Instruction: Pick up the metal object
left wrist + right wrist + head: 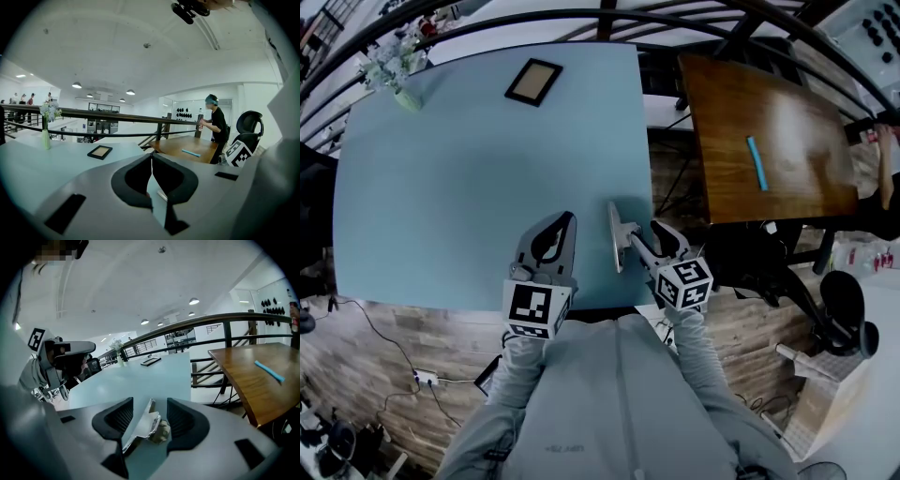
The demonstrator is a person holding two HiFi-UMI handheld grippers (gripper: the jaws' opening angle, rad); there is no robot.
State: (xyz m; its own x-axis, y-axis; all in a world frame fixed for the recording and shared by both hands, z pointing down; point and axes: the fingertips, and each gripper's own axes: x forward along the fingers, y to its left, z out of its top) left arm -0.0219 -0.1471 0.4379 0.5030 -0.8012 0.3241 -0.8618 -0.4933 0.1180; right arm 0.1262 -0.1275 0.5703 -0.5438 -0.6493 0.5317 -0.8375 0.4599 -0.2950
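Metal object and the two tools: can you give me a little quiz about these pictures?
1. True or false: the left tool has its jaws together, with nothing between them.
2. The right tool has its jaws apart. What stands between them? A) a spoon B) the metal object C) a cup
3. Fill in: the black picture frame lies on the light ____ table.
Key: 1 true; 2 B; 3 blue.
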